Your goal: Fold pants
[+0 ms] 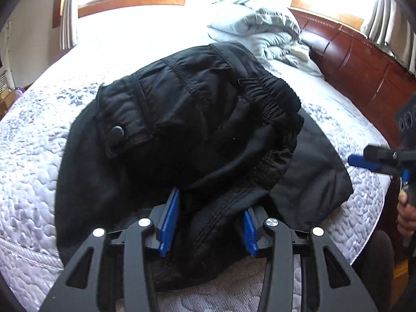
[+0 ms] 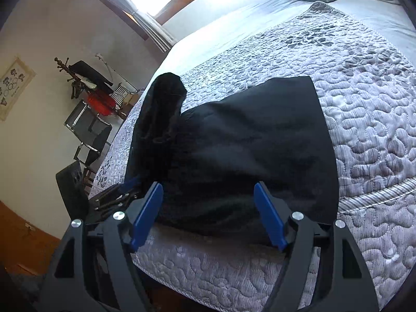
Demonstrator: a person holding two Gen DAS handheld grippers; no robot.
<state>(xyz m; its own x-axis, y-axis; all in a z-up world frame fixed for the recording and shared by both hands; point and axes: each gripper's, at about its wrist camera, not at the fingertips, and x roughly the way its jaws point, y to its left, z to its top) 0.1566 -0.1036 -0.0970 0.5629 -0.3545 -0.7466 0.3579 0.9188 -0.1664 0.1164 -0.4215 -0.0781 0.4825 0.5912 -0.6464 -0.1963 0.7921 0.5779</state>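
The bed fills both views, covered by a pale quilted spread with a grey pebble pattern, and a reddish wooden headboard runs along its edge toward 2 o'clock in the left wrist view. A rumpled light blanket lies heaped at about 1 o'clock near that headboard. The black pants sit bunched in the middle of the bed, close to its near edge; the elastic waistband and a round dark button on a flap face upward, and a flatter layer of the cloth spreads out toward 4 o'clock. In the right wrist view the pants form a dark mass at the centre, with one fold standing up toward 11 o'clock. The left tool is at 6 o'clock of its view, its blue fingers partly spread with a ridge of black cloth lying between them; the pads do not visibly press on it. The right tool has its blue fingers spread wide, with the near edge of the pants showing between them and nothing gripped. In the left wrist view, the right tool shows at 3 o'clock, with part of a hand below it.
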